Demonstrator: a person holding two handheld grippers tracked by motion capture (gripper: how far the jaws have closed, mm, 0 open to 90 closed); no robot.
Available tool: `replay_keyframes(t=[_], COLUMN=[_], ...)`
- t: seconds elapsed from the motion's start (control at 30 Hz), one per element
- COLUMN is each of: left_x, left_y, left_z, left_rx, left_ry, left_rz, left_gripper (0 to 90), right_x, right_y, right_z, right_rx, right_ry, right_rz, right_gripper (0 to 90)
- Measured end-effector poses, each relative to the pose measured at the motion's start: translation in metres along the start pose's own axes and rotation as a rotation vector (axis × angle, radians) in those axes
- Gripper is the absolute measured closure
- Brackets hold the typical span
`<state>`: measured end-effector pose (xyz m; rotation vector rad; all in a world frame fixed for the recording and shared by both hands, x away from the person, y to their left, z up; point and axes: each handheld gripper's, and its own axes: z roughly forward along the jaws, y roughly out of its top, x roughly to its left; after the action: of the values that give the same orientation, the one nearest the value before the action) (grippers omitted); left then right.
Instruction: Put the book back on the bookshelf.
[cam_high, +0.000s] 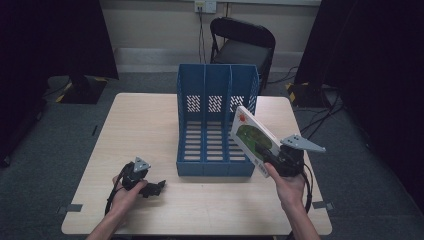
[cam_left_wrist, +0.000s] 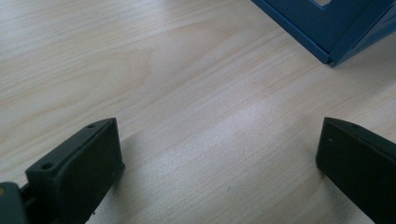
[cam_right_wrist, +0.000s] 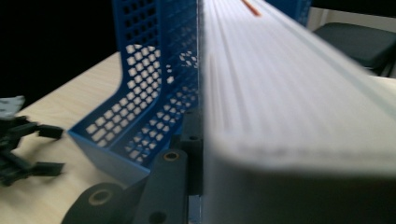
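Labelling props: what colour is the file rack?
Blue, with perforated walls: the file rack shows best in the high view.

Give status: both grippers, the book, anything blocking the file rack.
Right gripper shut on book, held tilted beside the blue file rack. Left gripper open, resting on table. Rack slots look free.

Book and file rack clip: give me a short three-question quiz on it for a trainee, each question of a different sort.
1. True or false: the right gripper is shut on the book.
2. How many compartments does the blue file rack have? A) two B) three C) four
3. Fill in: the left gripper rests low over the table with its jaws ____.

Key: 1 true; 2 B; 3 open, with nothing between them.
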<state>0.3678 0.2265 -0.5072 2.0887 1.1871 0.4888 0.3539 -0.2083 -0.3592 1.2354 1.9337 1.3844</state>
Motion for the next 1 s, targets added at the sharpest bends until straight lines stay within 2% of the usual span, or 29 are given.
replay_keyframes(t=[0.27,0.37,0.43,0.67,1.0], left_x=[0.0,0.0,0.0,0.0,0.0], left_y=[0.0,0.0,0.0,0.0,0.001], left_z=[0.0,0.0,0.0,0.0,0.0], left_rx=[0.001,0.001,0.001,0.001,0.002], left_ry=[-0.002,-0.001,-0.001,-0.001,-0.004], left_rz=[0.002,0.003,0.002,0.003,0.004], left_gripper=[0.0,0.0,0.0,0.0,0.0], right_x=[-0.005,-0.006,-0.005,-0.006,-0.008], right_y=[0.005,0.007,0.009,0.019,0.026], right_z=[0.014,0.024,0.031,0.055,0.084], right_rx=[0.0,-0.002,0.002,0.003,0.015], right_ry=[-0.047,-0.06,-0.086,-0.127,-0.164], right_rz=[0.015,0.04,0.031,0.04,0.049], right_gripper=[76.5,76.5,76.5,76.5,76.5])
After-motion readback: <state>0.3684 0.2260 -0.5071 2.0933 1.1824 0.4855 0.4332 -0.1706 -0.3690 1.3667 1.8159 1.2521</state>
